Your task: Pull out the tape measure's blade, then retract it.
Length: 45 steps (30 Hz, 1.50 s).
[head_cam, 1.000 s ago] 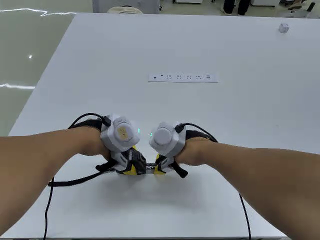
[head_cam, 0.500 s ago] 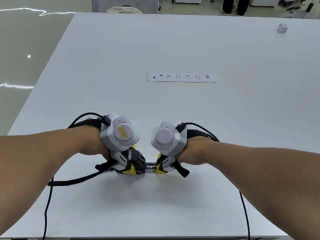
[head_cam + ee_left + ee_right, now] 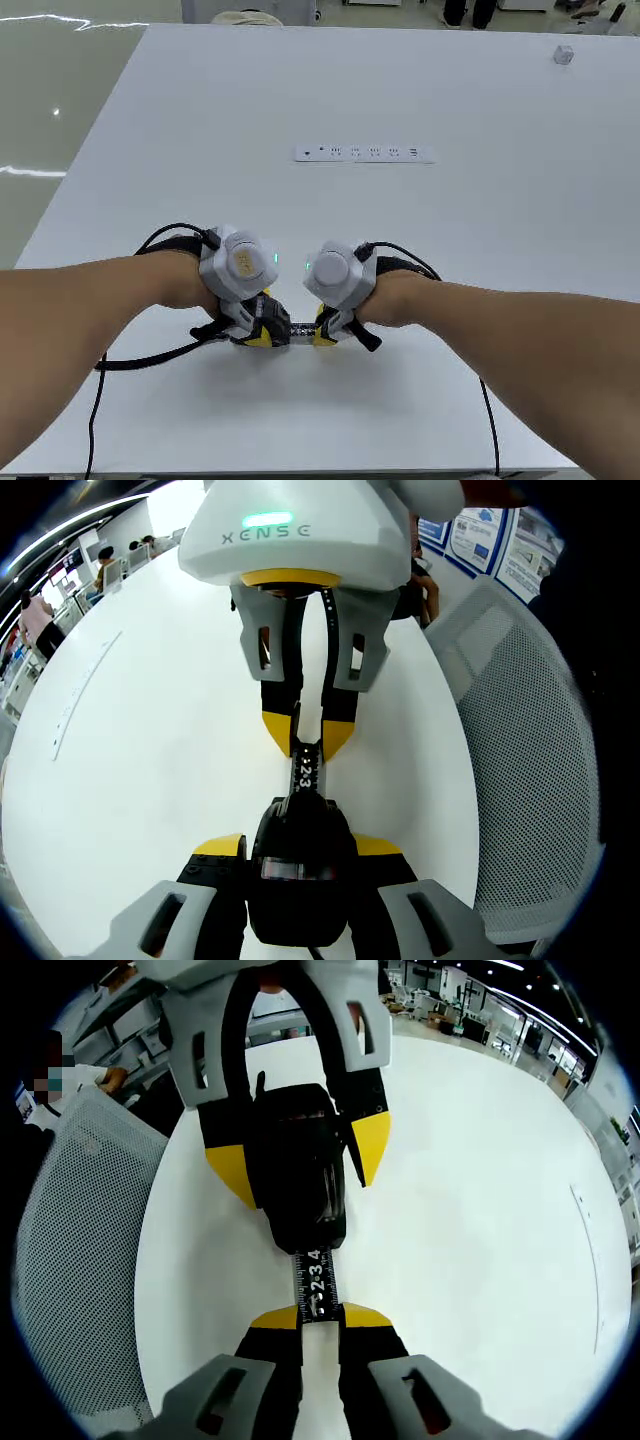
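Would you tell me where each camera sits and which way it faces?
Head view: head-mounted, looking forward and down at the table; both forearms, left claw and right claw show.
Left gripper view: on the left claw, facing the right claw; its own jaws clamp the tape measure case.
Right gripper view: on the right claw, facing the left claw; its own jaws pinch the blade.
Shared: both gripper views see the blade, from opposite ends.

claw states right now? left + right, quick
Left claw: shut on the tape measure case.
Right claw: shut on the blade, with a short length showing out of the case.
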Each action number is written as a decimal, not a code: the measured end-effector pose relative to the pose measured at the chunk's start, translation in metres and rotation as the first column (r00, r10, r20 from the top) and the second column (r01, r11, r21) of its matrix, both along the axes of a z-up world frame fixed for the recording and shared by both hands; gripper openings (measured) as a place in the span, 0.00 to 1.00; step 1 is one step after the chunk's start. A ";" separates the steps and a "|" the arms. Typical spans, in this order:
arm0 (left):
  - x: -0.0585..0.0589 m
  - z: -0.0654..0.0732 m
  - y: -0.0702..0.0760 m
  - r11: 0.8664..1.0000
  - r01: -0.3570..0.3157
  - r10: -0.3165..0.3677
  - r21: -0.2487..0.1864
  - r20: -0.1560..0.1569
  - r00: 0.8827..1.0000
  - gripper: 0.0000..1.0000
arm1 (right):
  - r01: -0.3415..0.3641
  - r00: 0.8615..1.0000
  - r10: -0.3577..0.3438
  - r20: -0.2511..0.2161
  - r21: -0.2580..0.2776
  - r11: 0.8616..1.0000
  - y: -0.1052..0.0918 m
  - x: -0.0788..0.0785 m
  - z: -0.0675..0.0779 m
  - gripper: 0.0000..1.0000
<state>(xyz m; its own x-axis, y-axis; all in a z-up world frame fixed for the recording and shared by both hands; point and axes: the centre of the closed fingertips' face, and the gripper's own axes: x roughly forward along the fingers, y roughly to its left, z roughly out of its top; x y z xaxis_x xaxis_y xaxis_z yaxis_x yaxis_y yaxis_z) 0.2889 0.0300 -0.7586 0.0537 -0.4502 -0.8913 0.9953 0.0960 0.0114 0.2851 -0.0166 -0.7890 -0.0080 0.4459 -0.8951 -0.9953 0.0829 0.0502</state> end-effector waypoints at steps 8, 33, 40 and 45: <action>0.000 0.000 0.000 1.000 -0.004 0.004 -0.003 0.000 1.000 0.36 | 0.001 1.000 -0.001 -0.001 -0.001 1.000 -0.002 0.000 0.000 0.11; 0.000 0.000 0.000 1.000 -0.010 0.010 -0.003 -0.003 1.000 0.36 | 0.002 1.000 -0.001 0.003 -0.013 1.000 -0.013 0.000 0.001 0.11; 0.000 -0.001 0.000 1.000 -0.013 0.013 -0.005 -0.004 1.000 0.36 | 0.007 1.000 -0.007 0.000 -0.012 1.000 -0.016 0.001 0.002 0.11; 0.000 -0.001 0.000 1.000 -0.016 0.016 -0.007 -0.005 1.000 0.36 | 0.008 1.000 -0.008 0.000 -0.008 1.000 -0.020 0.001 0.001 0.11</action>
<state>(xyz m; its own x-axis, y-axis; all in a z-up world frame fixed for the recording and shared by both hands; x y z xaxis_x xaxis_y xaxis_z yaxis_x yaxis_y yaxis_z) 0.2893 0.0296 -0.7591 0.0567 -0.4552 -0.8886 0.9937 0.1116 0.0062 0.2862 -0.0364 -0.7877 -0.0047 0.4385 -0.8987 -0.9946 0.0912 0.0497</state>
